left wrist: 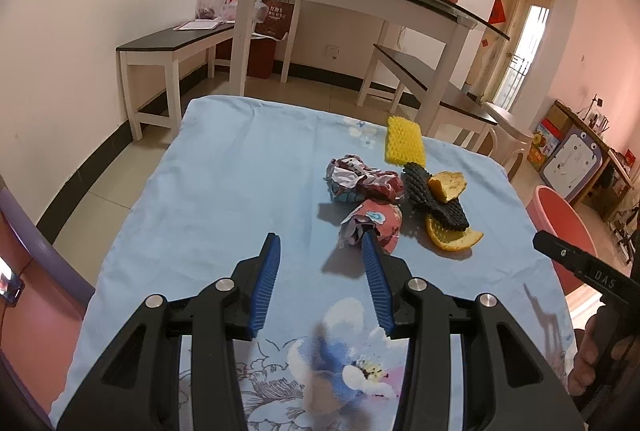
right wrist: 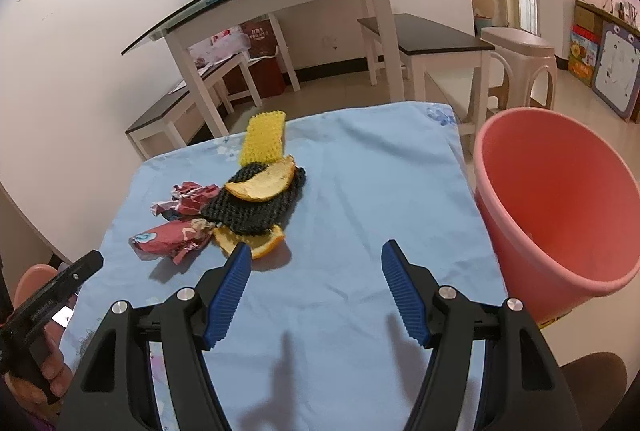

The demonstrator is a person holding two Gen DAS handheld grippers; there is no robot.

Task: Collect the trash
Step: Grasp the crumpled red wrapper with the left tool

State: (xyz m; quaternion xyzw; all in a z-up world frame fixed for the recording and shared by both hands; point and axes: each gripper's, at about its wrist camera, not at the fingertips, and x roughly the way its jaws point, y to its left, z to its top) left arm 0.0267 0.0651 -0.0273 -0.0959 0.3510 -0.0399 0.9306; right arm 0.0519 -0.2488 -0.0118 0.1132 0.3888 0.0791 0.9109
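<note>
Nearest us, our left gripper (left wrist: 322, 241) hangs spread and empty, its right finger just at the crumpled red-and-blue paper wrapper (left wrist: 370, 225) on the light blue floral cloth (left wrist: 240, 171). Our right gripper (right wrist: 316, 251) also gapes empty near the orange peel wedge (right wrist: 260, 243). Nothing seems collected yet; we judge the next move is closing on the wrapper and carrying it to the pink plastic bucket (right wrist: 560, 199).
</note>
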